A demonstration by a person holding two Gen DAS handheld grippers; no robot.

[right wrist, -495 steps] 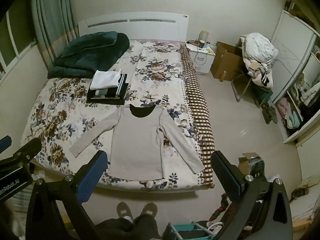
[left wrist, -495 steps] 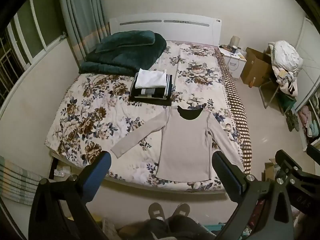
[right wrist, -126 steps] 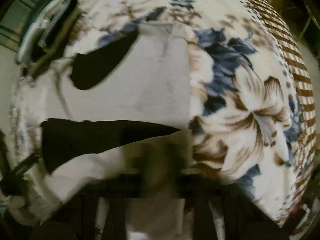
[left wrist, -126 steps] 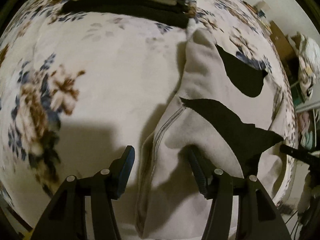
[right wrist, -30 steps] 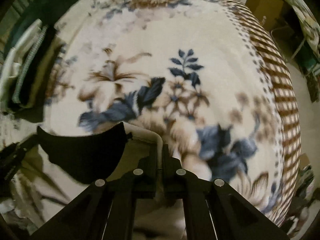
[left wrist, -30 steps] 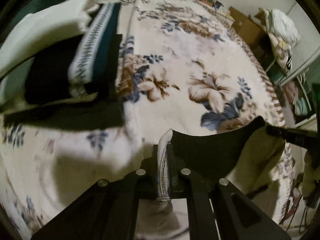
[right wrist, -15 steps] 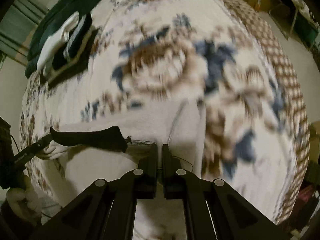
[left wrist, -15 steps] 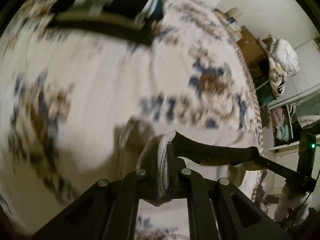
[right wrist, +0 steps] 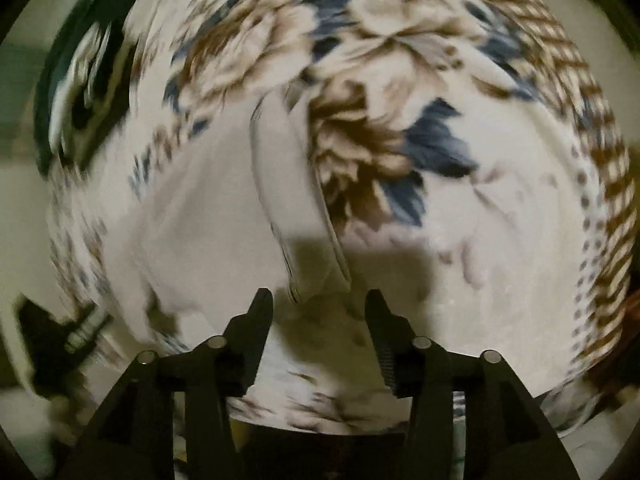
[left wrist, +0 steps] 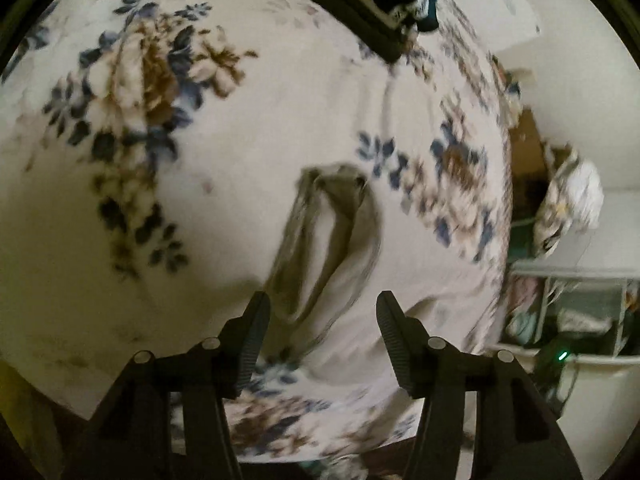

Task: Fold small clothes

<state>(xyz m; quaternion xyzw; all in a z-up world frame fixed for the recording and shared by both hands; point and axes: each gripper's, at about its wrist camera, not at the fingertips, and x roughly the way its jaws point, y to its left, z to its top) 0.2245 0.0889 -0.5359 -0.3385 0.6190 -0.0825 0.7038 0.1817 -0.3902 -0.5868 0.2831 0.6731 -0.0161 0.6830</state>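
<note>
Left tongs (left wrist: 323, 322) are seen spread wide, nothing held betw. the fingers; the fingertips hang just above the shirt (left wrist: 332, 240), which lies rumpled directly ahead near the bed's foot edge. Right tongs (right wrist: 319, 318) are likewise wide and empty, w/ a folded flap of the same shirt (right wrist: 296, 208) just beyond the tips. Both views are motion-blurred, so exact contact w/ cloth cannot be told.

The shirt is judged part-folded: a narrow doubled band w/ raised ridges in the left view, a flat panel w/ one crisp edge in the right view. It sits on the floral bedspread (left wrist: 160, 140), toward the foot edge and closer to the checked side border (right wrist: 592, 128) than to the opposite side.

For the step in hand, prob. a re-grip for the next fold, these points are advised:
- Tips should be lowered onto a single clean edge, not into the rumpled middle, so only the intended layers are pinched.
- Both tongs should be closed at matching spots on the band's ends, approx. level, so the fold is kept square.
- The fleecy bedspread should not be caught w/ the cloth.
- Ridges should be smoothed flat first.

A stack (left wrist: 384, 8) of folded clothes lies at the far end of the bed, well apart.
</note>
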